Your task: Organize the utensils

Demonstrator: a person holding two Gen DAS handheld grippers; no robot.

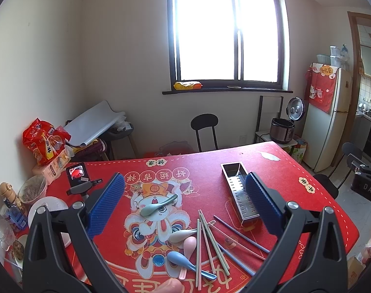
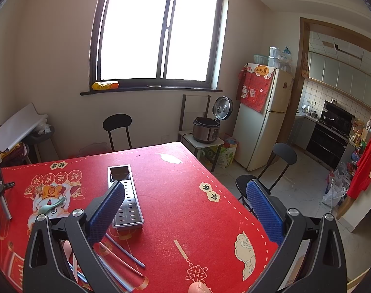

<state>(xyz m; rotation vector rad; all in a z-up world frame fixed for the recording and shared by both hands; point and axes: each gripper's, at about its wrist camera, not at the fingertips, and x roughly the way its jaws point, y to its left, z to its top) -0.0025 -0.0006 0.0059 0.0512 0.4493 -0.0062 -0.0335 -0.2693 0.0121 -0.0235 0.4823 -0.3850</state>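
Hovering wide open and empty: left gripper, right gripper. Chopsticks cross spoons, lower centre; grabbing one risks scattering others. Tray upper right.

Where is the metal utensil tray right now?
The metal utensil tray sits empty on the red tablecloth, toward the table's right side in the left wrist view, just beyond the loose chopsticks and spoons.

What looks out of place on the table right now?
The chopsticks lie scattered and crossed near the front edge, with three spoons beside them. A green spoon sits apart. The metal tray holds none that I can see.
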